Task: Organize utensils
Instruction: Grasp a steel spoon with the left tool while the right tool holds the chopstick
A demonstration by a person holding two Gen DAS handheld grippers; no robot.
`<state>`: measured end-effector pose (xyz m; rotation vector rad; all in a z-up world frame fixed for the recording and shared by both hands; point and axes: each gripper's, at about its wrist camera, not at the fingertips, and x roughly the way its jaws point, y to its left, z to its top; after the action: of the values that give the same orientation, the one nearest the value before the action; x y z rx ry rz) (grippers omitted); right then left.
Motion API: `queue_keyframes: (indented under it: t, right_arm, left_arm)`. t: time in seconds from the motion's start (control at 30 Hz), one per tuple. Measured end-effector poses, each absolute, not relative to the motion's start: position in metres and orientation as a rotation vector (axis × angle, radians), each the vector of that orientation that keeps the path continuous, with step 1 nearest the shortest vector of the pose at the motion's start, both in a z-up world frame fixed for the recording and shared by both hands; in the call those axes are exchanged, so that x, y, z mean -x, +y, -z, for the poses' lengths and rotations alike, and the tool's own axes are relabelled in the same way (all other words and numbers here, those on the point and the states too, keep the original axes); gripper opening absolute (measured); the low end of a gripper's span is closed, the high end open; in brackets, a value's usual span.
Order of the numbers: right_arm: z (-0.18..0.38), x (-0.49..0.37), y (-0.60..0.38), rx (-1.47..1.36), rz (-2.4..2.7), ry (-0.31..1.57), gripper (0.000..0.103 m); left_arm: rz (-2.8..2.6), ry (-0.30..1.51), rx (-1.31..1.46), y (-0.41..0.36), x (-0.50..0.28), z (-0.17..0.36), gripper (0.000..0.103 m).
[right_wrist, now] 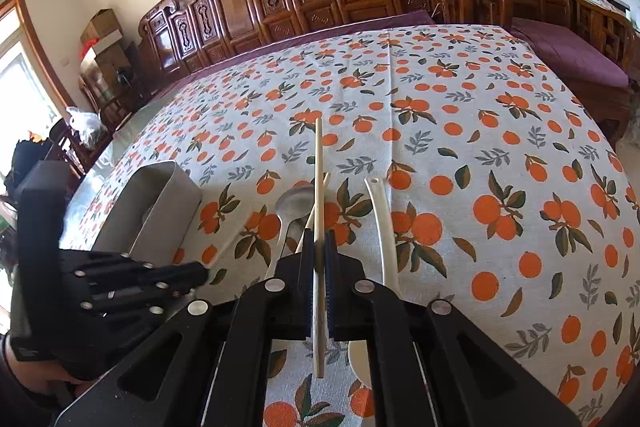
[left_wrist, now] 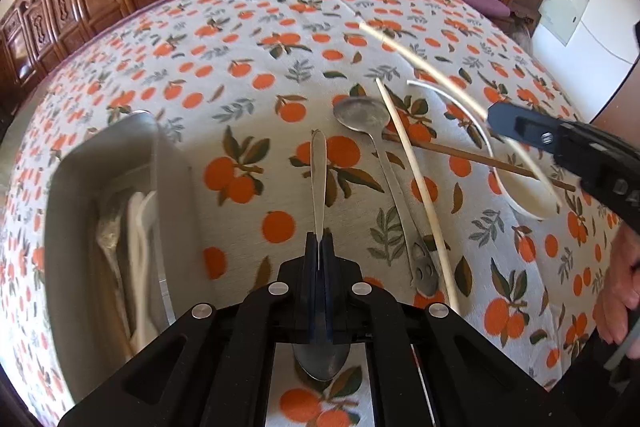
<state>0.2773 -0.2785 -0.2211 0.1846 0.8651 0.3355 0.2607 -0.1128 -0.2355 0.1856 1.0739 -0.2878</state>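
While each hand-held gripper clamps one utensil: left (left_wrist: 319, 241) one metal spoon (left_wrist: 319, 163), right (right_wrist: 319, 241) one pale chopstick (right_wrist: 318, 187).

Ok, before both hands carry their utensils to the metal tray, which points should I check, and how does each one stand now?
1. Left gripper grip: jaws shut on the handle of a metal spoon: ok.
2. Right gripper grip: jaws shut on a pale chopstick: ok.
3. Spoon clear of the tablecloth: cannot tell.
4. Metal tray has room: it already holds white and metal utensils, and part of it is blurred: cannot tell.
5. Items left on the cloth: a second metal spoon, a brown chopstick, another pale chopstick and a white ladle: not ok, still to sort.
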Motion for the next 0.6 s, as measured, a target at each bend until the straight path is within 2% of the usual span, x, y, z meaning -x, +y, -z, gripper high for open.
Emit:
queue_keyframes:
  t: [0.6]
  right_arm:
    - [0.205,-0.26,-0.24,-0.133,-0.429,0.839,0.006]
  left_arm:
    - [0.257,0.931,-0.135,-0.063,-0.228,0.166,0.002]
